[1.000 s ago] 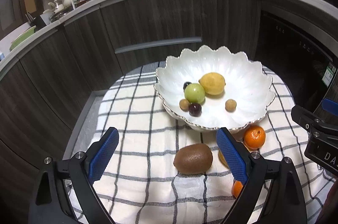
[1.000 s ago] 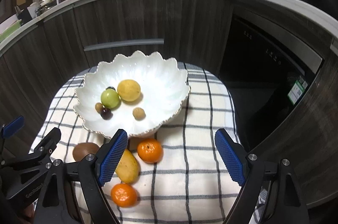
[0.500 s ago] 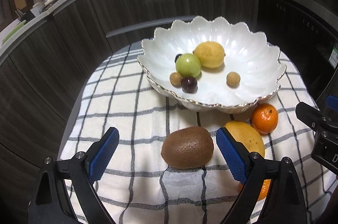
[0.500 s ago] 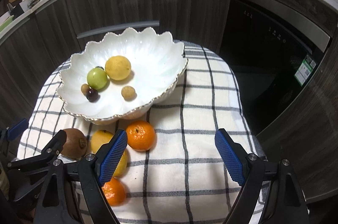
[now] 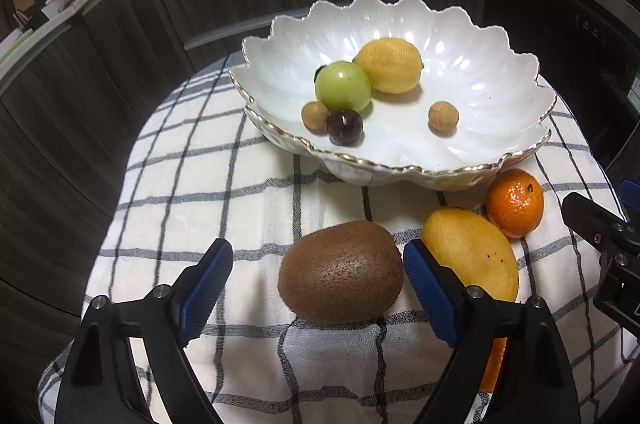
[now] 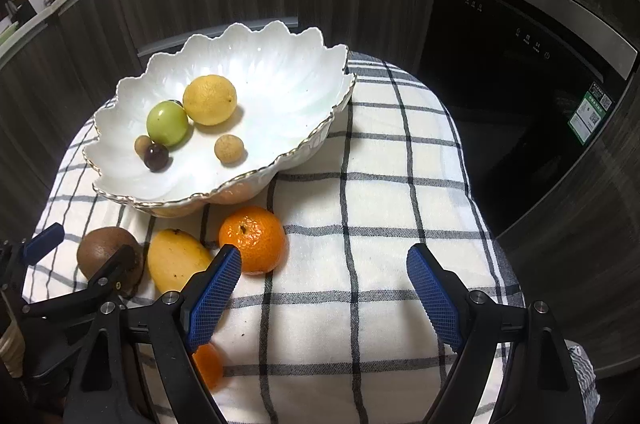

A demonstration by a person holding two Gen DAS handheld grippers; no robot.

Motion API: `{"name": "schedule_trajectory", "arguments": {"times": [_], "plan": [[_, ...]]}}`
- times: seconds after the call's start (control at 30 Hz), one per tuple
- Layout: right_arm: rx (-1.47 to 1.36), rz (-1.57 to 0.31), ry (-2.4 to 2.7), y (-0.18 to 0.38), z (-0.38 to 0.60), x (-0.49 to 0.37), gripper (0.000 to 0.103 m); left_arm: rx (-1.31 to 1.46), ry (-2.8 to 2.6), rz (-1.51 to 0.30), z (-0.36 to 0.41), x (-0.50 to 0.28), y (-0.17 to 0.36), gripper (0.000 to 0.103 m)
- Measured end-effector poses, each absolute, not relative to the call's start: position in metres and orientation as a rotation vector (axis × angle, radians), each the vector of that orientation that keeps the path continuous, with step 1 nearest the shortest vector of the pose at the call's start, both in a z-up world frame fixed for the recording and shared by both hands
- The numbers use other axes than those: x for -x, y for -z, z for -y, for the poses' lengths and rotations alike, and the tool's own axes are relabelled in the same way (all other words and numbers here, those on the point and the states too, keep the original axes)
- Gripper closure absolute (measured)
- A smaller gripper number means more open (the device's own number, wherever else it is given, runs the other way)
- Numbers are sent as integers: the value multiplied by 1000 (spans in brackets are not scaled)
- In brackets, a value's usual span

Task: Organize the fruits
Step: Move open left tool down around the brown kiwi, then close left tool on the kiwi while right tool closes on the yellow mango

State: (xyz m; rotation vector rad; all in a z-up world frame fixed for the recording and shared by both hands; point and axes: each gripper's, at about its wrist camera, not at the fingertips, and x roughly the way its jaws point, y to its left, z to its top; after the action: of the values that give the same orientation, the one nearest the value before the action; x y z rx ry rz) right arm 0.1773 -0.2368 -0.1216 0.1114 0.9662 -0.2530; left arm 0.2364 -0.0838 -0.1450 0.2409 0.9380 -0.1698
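Closing left gripper (image 5: 318, 272) around kiwi (image 5: 341, 272), untouched | right gripper (image 6: 324, 274) apart, empty | second tangerine (image 6: 208, 364) clearer at 7 o'clock, right view

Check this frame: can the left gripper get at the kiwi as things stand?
Probably yes. The kiwi lies on the cloth between the left gripper's closing jaws, nothing over it. The mango sits close behind the right-hand finger, so clearance there looks tight.
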Motion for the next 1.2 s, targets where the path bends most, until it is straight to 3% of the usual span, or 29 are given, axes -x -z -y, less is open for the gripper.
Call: {"name": "schedule_trajectory", "arguments": {"times": [0.23, 0.43, 0.5, 1.2], "plan": [[-118, -982, 245, 128, 236, -180, 17, -233, 185, -939, 85, -239, 147, 19], [-128, -989, 248, 131, 239, -180, 17, -221, 218, -949, 88, -239, 151, 30], [-131, -990, 248, 132, 240, -180, 17, -215, 230, -947, 89, -238, 150, 39], [-124, -969, 175, 117, 220, -178, 17, -205, 191, -859, 60, -221, 114, 41]]}}
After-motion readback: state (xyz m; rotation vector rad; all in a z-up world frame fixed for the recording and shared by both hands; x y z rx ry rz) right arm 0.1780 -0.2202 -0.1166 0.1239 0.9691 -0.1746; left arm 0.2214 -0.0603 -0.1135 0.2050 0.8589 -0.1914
